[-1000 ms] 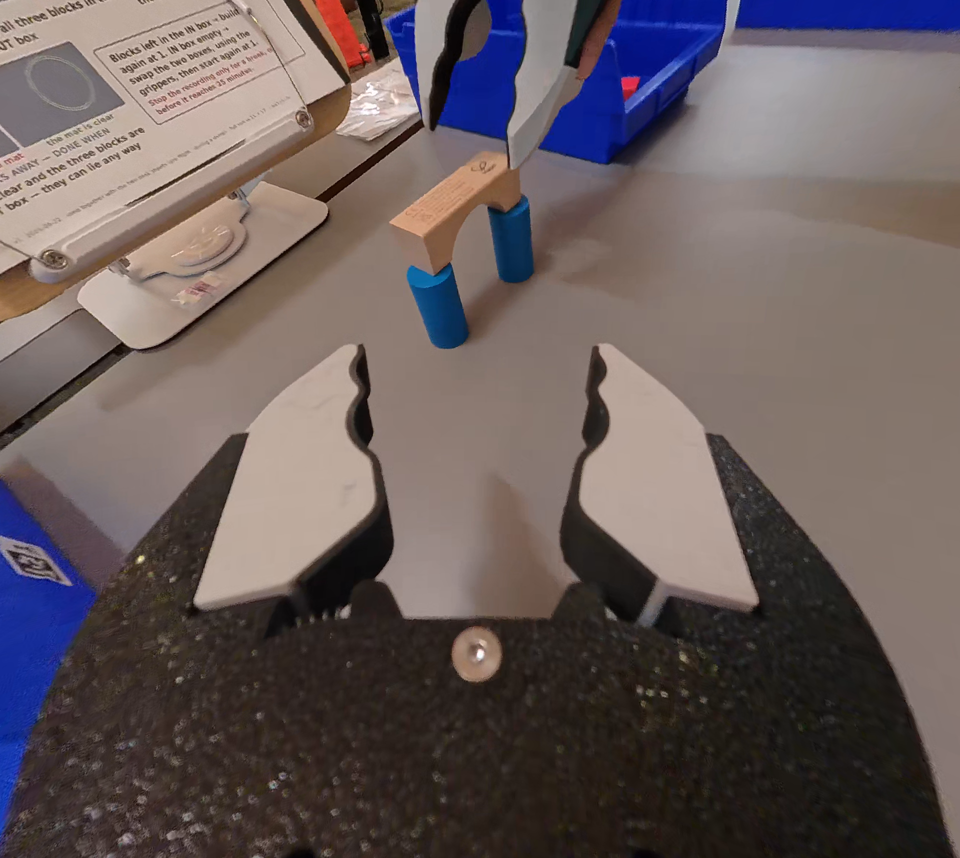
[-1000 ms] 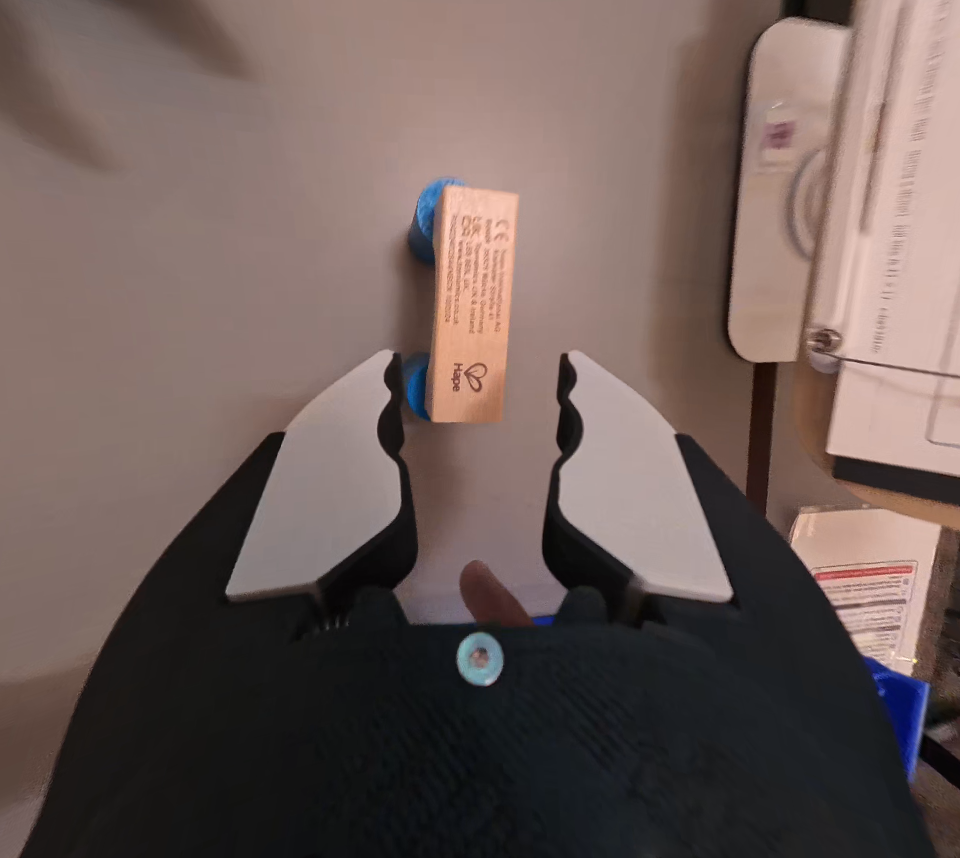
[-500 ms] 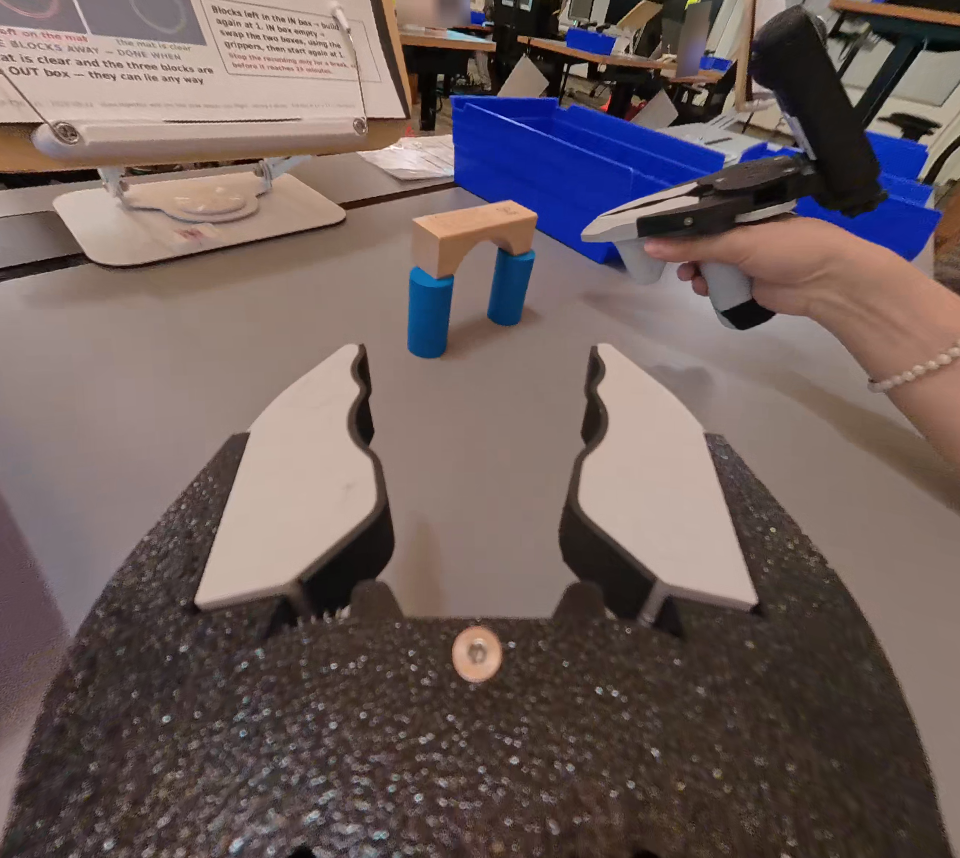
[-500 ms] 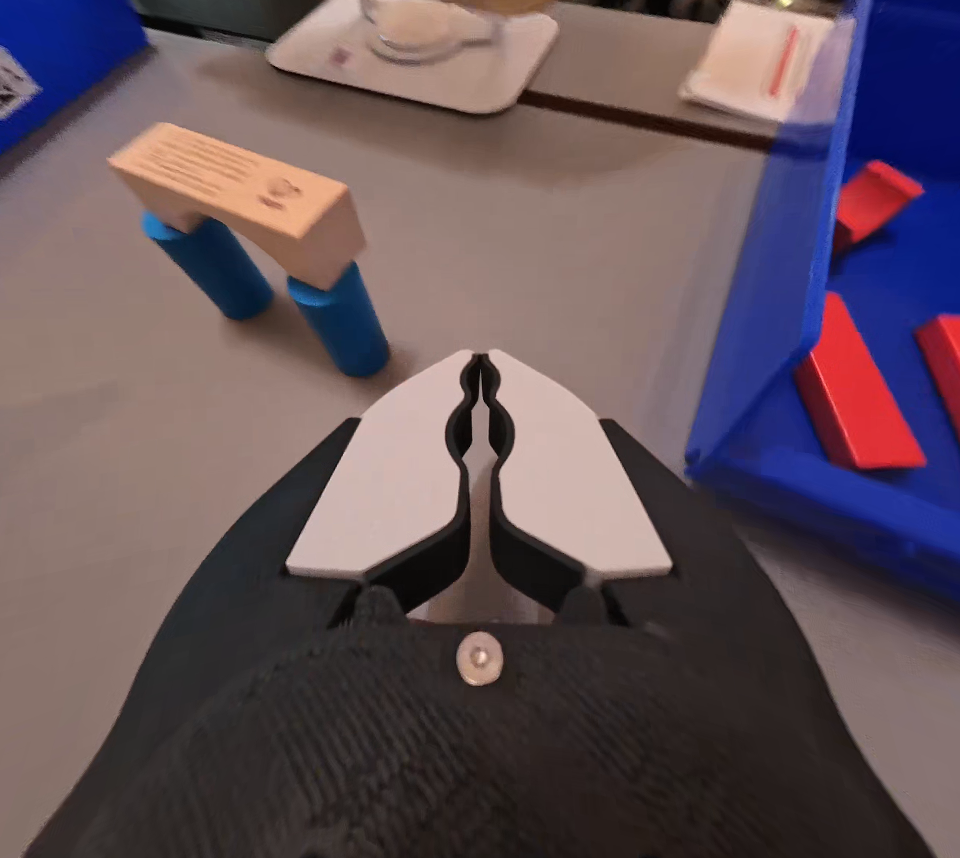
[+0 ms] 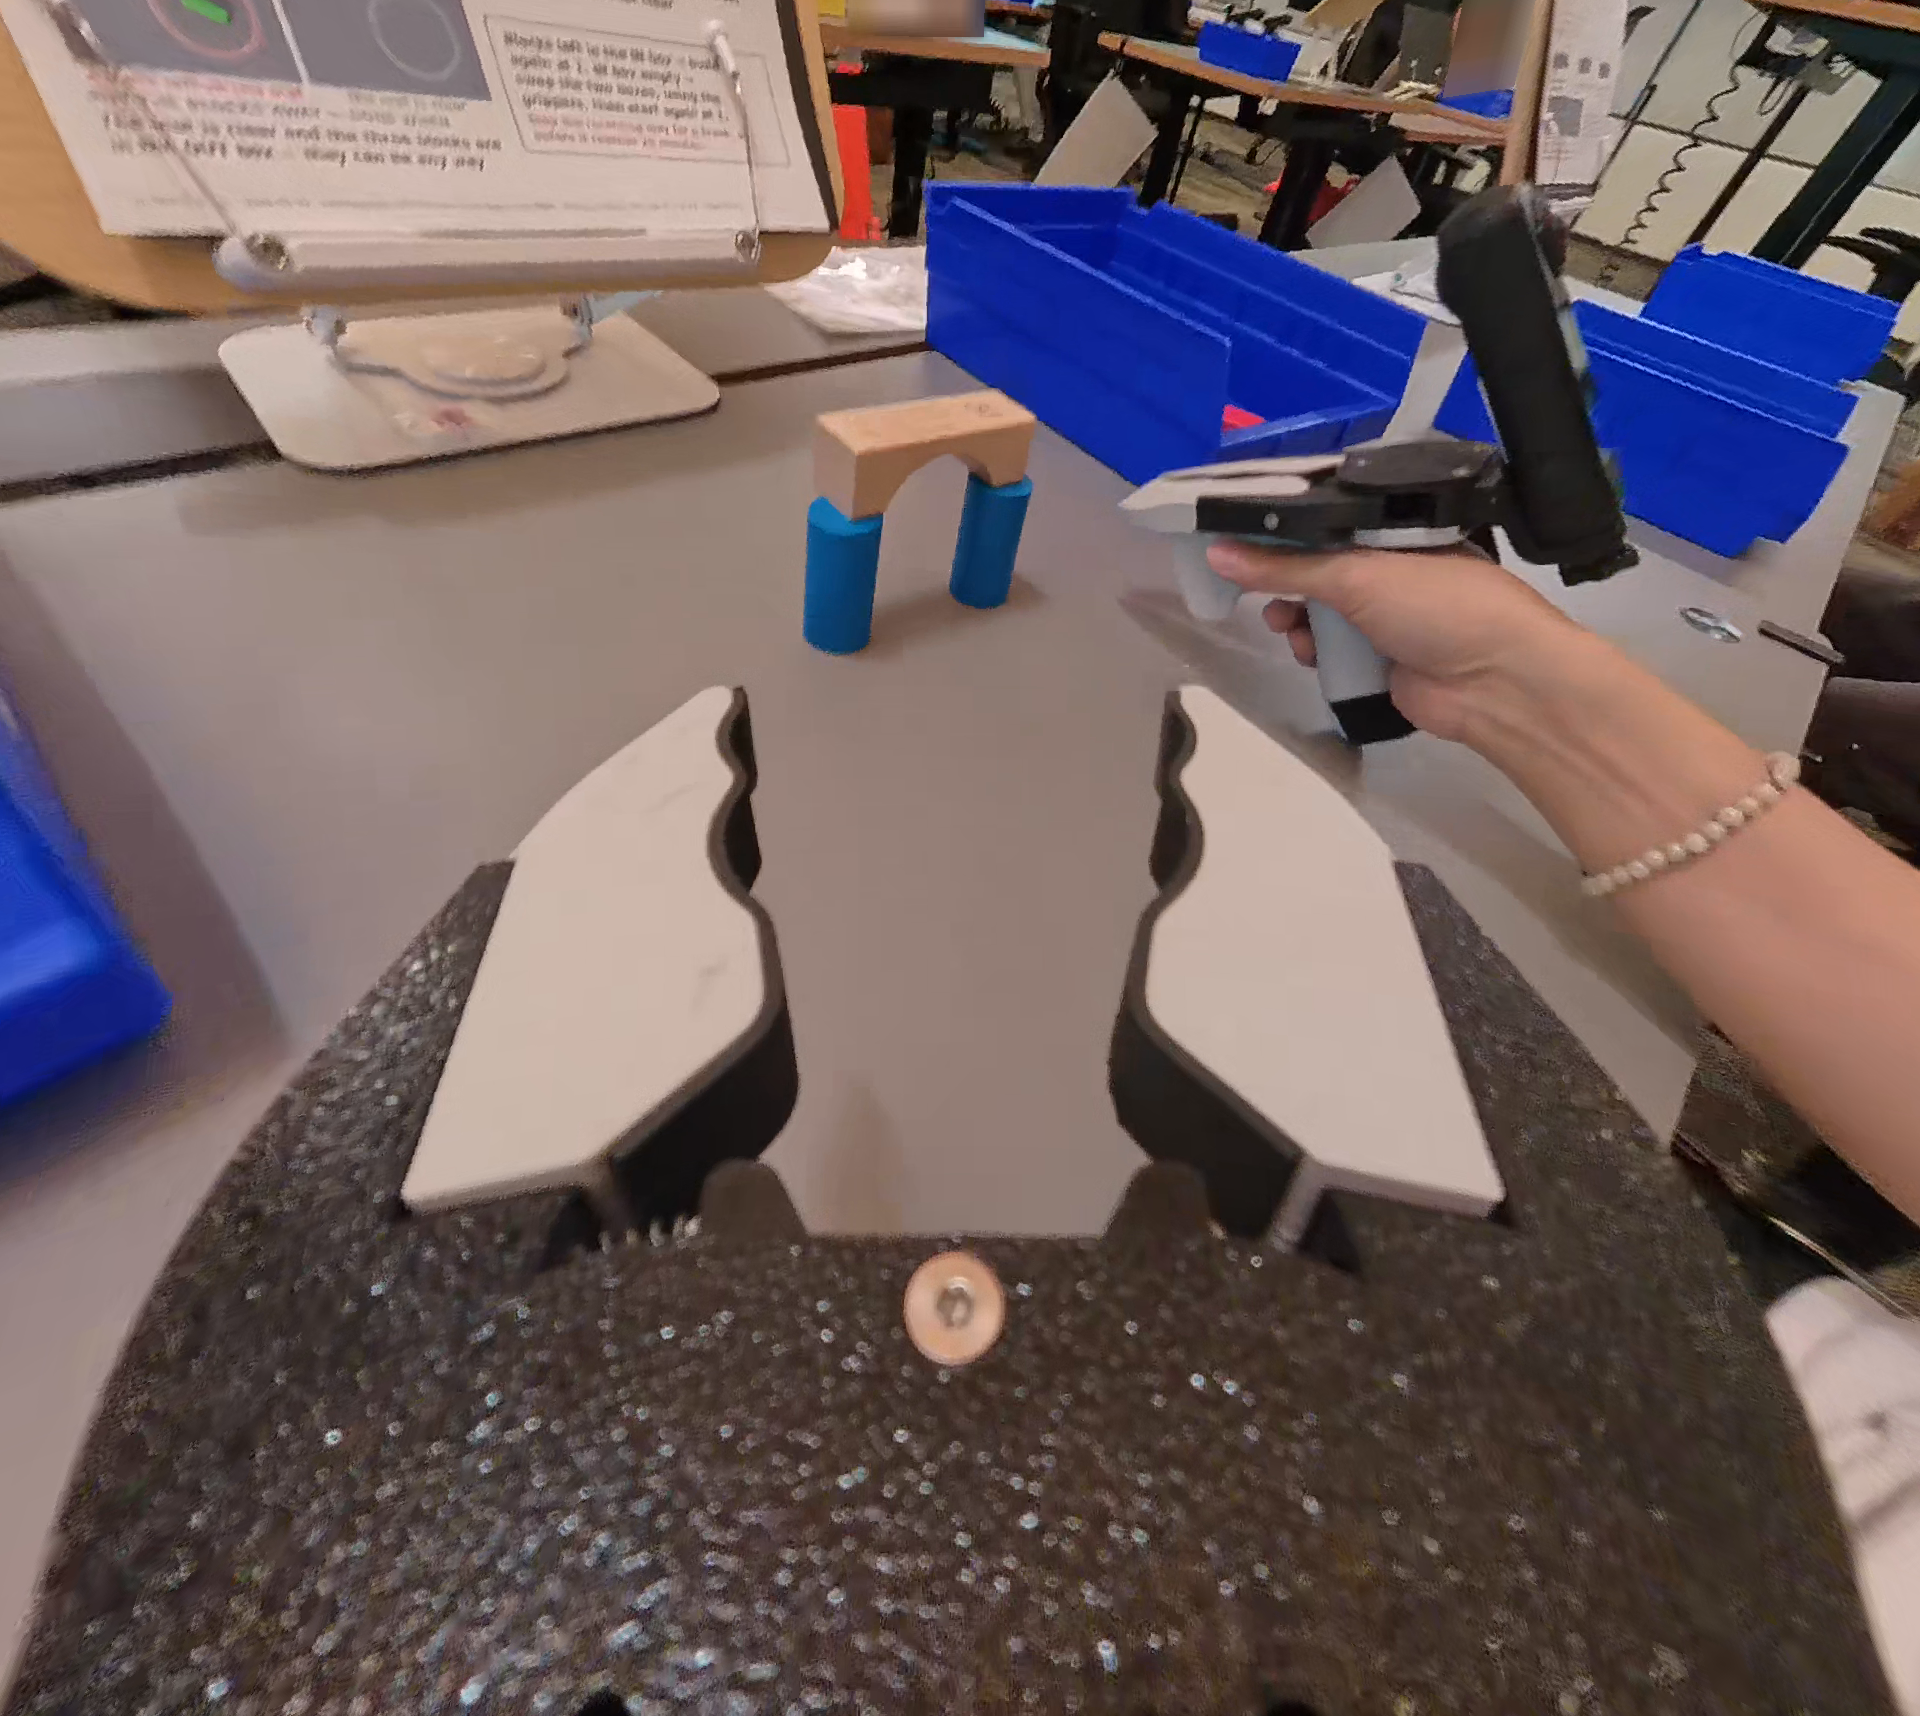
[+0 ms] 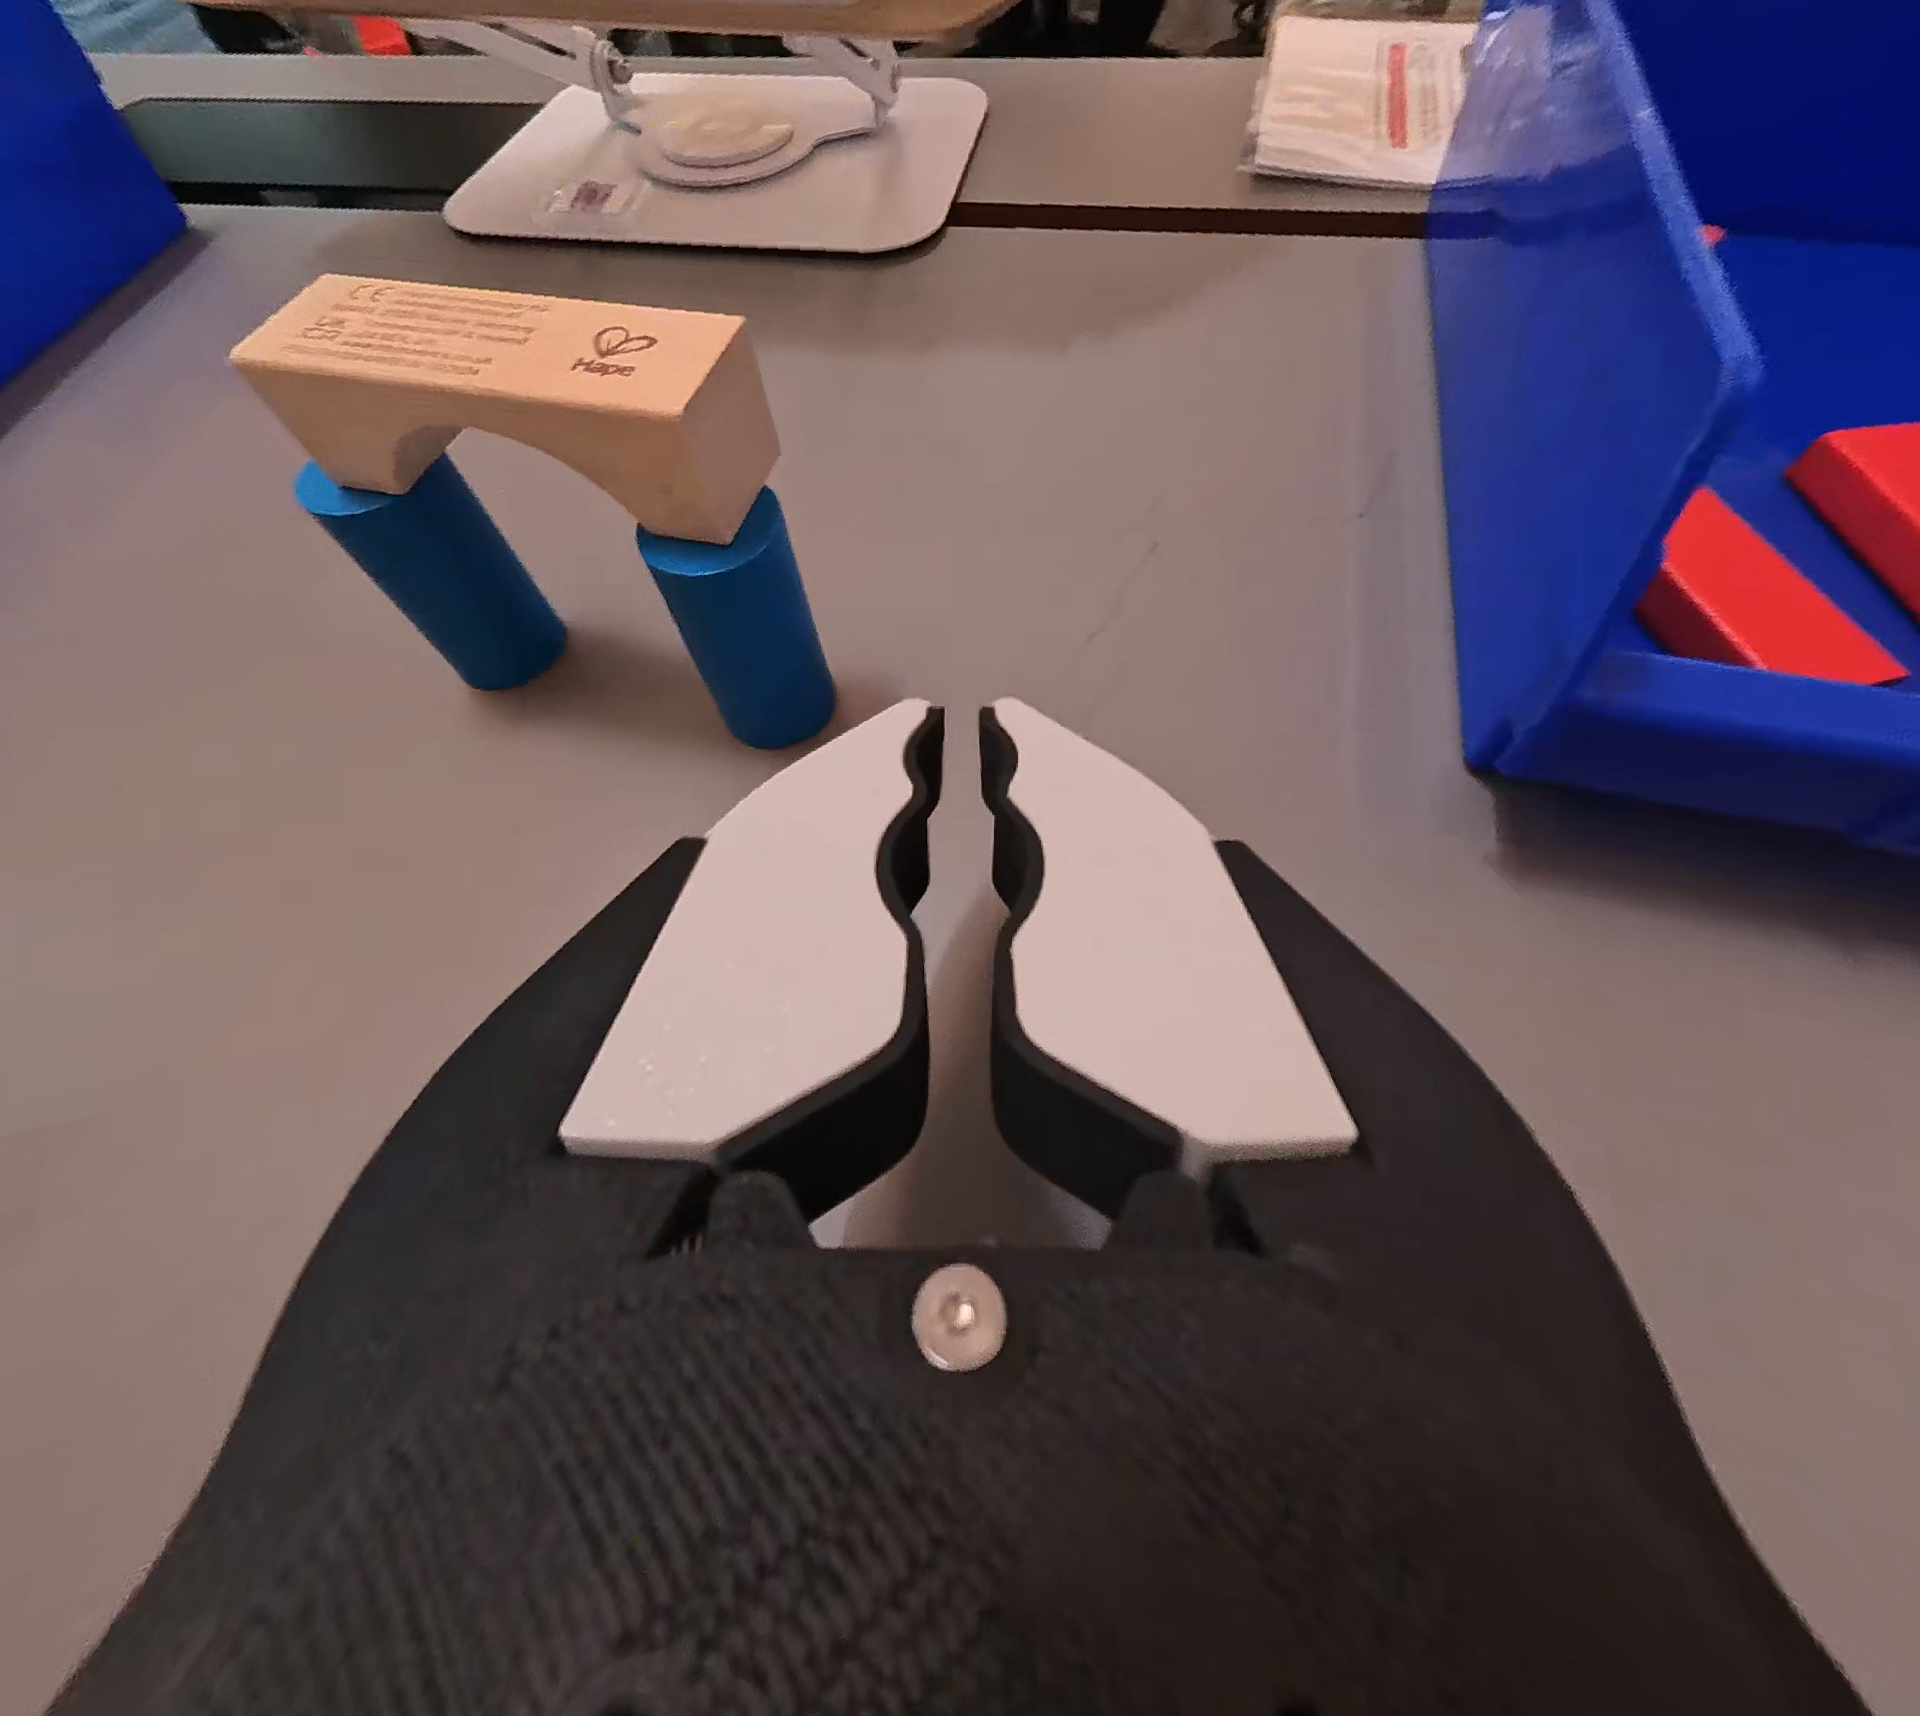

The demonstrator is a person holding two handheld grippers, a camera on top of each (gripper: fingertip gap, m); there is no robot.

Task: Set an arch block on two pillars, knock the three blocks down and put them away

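Observation:
A wooden arch block (image 5: 920,445) rests across two upright blue cylinders (image 5: 842,575) (image 5: 987,539) on the grey table. My left gripper (image 5: 956,700) is open and empty, a short way in front of this structure. My right gripper (image 6: 961,716) is shut and empty, with only a thin slit between the fingers, low over the table. Its tips are just right of the nearer blue cylinder (image 6: 743,617), and the arch (image 6: 520,378) is to their left. The right gripper also shows in the left wrist view (image 5: 1143,503), held by a hand, right of the arch.
A blue bin (image 6: 1590,419) with red blocks (image 6: 1756,596) stands to the right. More blue bins (image 5: 1143,336) line the back. A document stand with a white base (image 6: 717,160) is behind the arch. Another blue bin (image 5: 62,939) is at the left. There is about 30 centimeters between the tips of the two grippers. The left gripper is farther from the wooden arch block (image 5: 920,445), some 20 centimeters, than the right, some 11 centimeters. It turns up in the right wrist view (image 6: 374,385) as well.
My right gripper has left the spot above the arch, shut, and come down to table height to the right of the structure. My left gripper has stayed open.

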